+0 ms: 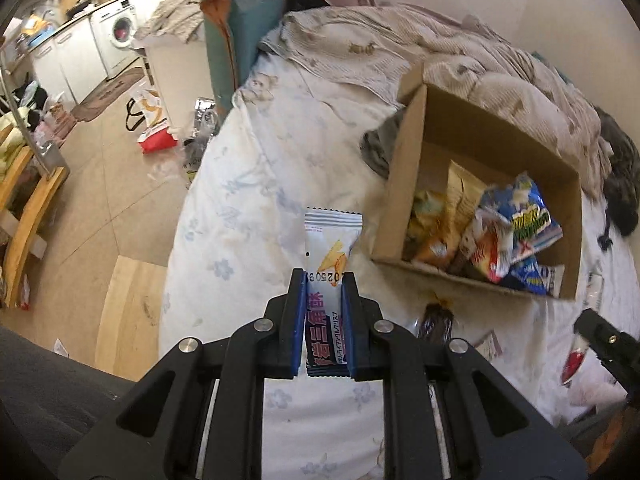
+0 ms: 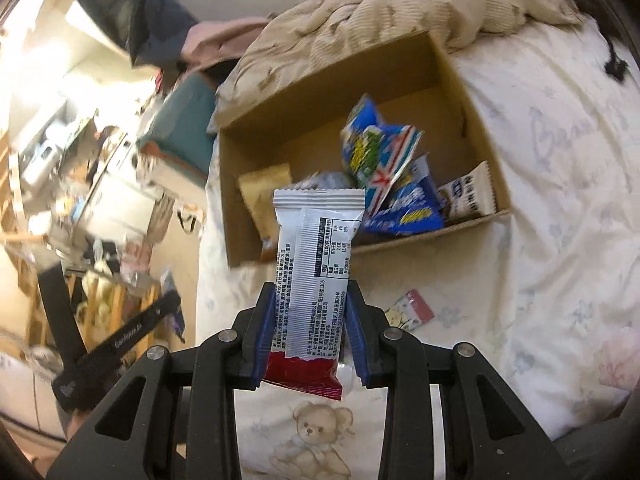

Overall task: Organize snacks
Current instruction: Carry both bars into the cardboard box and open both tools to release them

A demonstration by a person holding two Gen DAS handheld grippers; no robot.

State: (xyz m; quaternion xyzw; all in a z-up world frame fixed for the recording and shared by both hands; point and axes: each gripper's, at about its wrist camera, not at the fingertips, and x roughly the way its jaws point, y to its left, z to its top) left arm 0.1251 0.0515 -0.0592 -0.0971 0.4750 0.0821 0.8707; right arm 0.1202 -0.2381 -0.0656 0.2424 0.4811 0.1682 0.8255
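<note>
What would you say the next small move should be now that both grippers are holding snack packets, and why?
Probably carry the right gripper forward over the cardboard box and let go there. It is shut on a silver and red packet, the open box lies just beyond it with snacks already inside, and the left gripper, shut on its white packet, sits further off to the box's side.

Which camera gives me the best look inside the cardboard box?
The right wrist view: the cardboard box faces it, showing its floor and the snack packets inside. The left wrist view sees it from the side, so its near wall hides part of the contents.
</note>
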